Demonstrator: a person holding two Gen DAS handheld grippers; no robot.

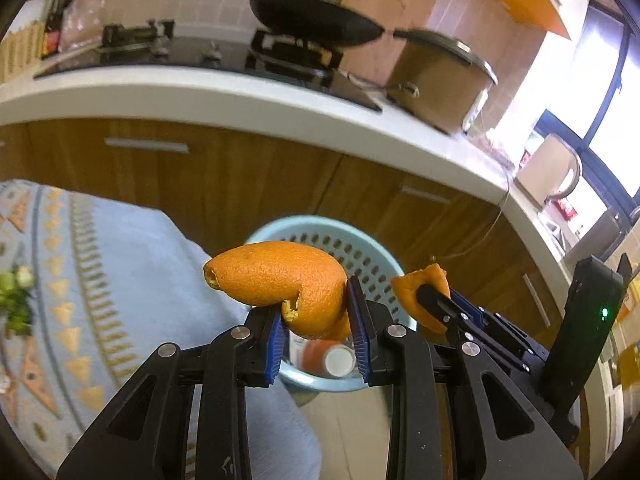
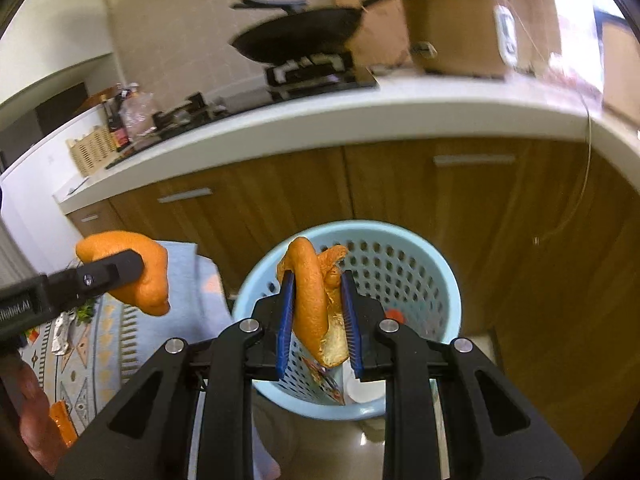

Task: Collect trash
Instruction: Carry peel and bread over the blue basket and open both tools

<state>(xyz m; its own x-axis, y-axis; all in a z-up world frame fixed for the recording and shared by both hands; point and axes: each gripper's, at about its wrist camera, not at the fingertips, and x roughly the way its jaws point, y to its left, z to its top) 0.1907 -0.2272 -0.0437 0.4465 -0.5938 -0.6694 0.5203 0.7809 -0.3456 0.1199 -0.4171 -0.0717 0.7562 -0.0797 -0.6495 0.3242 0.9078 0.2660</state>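
Peel: my left gripper (image 1: 316,312) clamped orange peel (image 1: 280,280); right gripper (image 2: 318,316) clamped second peel (image 2: 314,300) over the blue basket (image 2: 440,280).
Right view only: foil scrap (image 2: 60,334).

Large orange peel (image 1: 280,280): curled, pebbled skin outward, torn edges; I hold it pinched in my left gripper (image 1: 318,322), above the bin's near rim. Smaller orange peel (image 2: 316,300): folded, pale pith showing low; pinched in my right gripper (image 2: 318,320), over the bin. Bin (image 2: 440,280): light blue, perforated plastic, upright on the floor; a capped bottle (image 1: 328,358) lies inside.
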